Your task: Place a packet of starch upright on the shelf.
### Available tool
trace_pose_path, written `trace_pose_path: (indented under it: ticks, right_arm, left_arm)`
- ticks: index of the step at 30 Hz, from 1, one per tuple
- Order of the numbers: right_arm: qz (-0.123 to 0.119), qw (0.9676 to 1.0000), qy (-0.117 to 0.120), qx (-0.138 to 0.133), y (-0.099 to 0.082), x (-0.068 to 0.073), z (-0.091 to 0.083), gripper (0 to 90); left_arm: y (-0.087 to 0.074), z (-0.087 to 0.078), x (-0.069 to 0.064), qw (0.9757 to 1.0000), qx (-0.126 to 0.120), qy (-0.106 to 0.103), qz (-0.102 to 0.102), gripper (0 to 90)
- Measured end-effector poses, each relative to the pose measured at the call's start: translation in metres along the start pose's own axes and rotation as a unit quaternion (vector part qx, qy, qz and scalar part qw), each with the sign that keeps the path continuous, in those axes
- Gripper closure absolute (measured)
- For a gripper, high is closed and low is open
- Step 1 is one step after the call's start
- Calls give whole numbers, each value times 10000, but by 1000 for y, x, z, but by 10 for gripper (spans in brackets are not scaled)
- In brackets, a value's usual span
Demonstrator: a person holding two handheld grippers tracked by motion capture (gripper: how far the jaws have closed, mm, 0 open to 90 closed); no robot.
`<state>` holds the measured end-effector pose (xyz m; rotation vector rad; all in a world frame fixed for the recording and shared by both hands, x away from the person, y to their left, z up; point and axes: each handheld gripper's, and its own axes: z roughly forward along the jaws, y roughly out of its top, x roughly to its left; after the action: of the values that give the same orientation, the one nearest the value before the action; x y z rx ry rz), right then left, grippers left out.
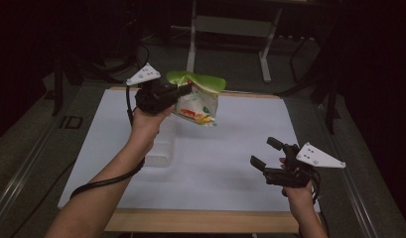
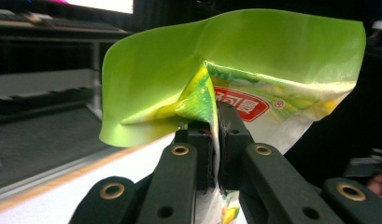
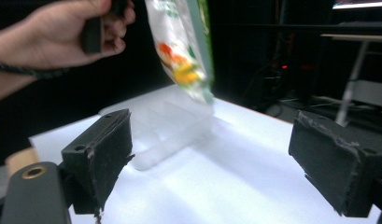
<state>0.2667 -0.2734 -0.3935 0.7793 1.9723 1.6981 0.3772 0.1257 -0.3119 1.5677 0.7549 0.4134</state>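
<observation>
One green snack bag (image 1: 198, 99) hangs above the far left of the white table (image 1: 240, 163), over one clear plastic tray (image 1: 161, 148). The left gripper (image 2: 215, 154) pinches just a fold of it, so the slick film may slip out. The right gripper (image 1: 270, 153) waits near right, jaws wide.

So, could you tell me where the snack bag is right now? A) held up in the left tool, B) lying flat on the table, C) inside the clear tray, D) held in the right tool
A: the left tool is shut on the bag, holding it above the table, while the right tool is open.
</observation>
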Motion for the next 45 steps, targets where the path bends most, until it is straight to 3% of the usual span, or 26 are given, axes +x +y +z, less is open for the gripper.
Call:
trace_pose_path:
  ticks: [2, 3, 4, 5, 10, 13, 15, 16, 18, 26, 27, 29, 31, 34, 40, 44, 45]
  right_arm:
    - [-46, 10000, -22, 42, -1, 0, 0, 134]
    - [-81, 9999, -48, 52, -1, -1, 0, 134]
    - [-90, 9999, -103, 89, -2, -3, -1, 134]
    - [-90, 9999, -103, 89, -2, -3, -1, 134]
    - [-18, 9998, -160, 76, -6, -5, -3, 134]
    - [-34, 9998, -161, 81, -10, -6, -3, 134]
    - [-26, 9999, -148, 64, -11, -6, -3, 134]
    - [-90, 9997, -202, 140, -15, -6, -2, 134]
    - [-83, 9997, -191, 158, -16, -6, -2, 134]
    - [-111, 9992, -215, 323, -22, -8, 0, 134]
    - [-65, 9992, -214, 331, -25, -9, 1, 135]
    - [-75, 9991, -221, 357, -27, -10, 2, 135]
    - [-80, 9989, -235, 404, -29, -10, 3, 135]
    - [-63, 9989, -241, 409, -30, -11, 3, 135]
    - [-54, 9988, -243, 419, -32, -12, 3, 136]
    - [-20, 9988, -222, 439, -34, -14, 4, 136]
    - [-20, 9988, -213, 444, -34, -14, 4, 136]
  left_arm:
    - [1, -2, 4, 10000, -34, 81, -15, 862]
    - [2, -5, 9, 9998, -39, 172, 97, 862]
    - [3, -9, 16, 9993, -78, 351, 52, 862]
    - [3, -9, 16, 9993, -78, 351, 52, 862]
    - [-3, -23, 41, 9969, -248, 729, -185, 863]
    - [-11, -30, 53, 9939, -397, 971, -343, 862]
    - [-11, -30, 53, 9939, -397, 971, -343, 863]
    - [-23, -36, 65, 9904, -530, 1172, -496, 863]
    - [-31, -38, 71, 9890, -535, 1257, -558, 863]
    - [-62, -39, 91, 9887, -493, 1149, -828, 863]
    - [-73, -38, 97, 9868, -472, 1187, -993, 864]
    - [-82, -36, 99, 9856, -427, 1241, -1062, 864]
    - [-86, -35, 100, 9856, -382, 1265, -1053, 863]
    - [-103, -30, 104, 9846, -339, 1172, -1253, 864]
    - [-119, -30, 110, 9817, -271, 1389, -1272, 863]
    - [-123, -32, 110, 9828, -121, 1558, -981, 863]
    - [-125, -33, 111, 9826, -140, 1535, -1037, 863]
